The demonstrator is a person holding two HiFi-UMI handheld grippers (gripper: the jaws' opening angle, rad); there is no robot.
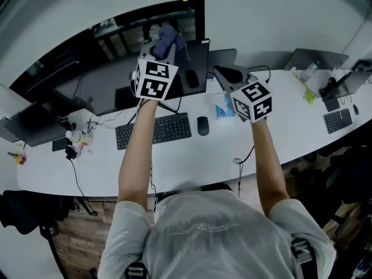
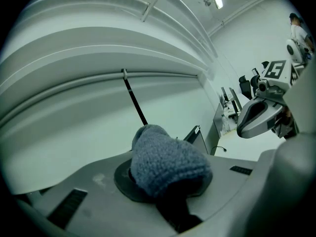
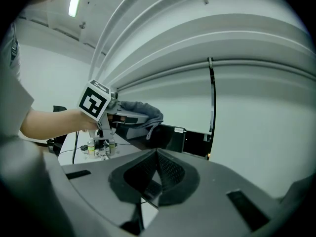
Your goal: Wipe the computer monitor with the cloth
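Up near the top edge of the monitor [image 1: 197, 60], the blue-grey cloth [image 1: 170, 38] sits bunched in the left gripper [image 1: 163, 45], whose jaws are clamped on it. Whether the cloth touches the screen is unclear. Just beside it, the right gripper [image 1: 224, 73] has its pads pressed together on nothing. Below them, a keyboard [image 1: 153, 130] and mouse [image 1: 202, 125] lie on the white desk [image 1: 174, 161].

two flat black keyboards [image 1: 153, 129], [image 1: 338, 120]; two small black computer mice [image 1: 202, 125], [image 1: 356, 109]; one fuzzy blue-grey cloth [image 1: 169, 38]; two grey grippers, the left gripper [image 1: 164, 50] and the right gripper [image 1: 221, 72].
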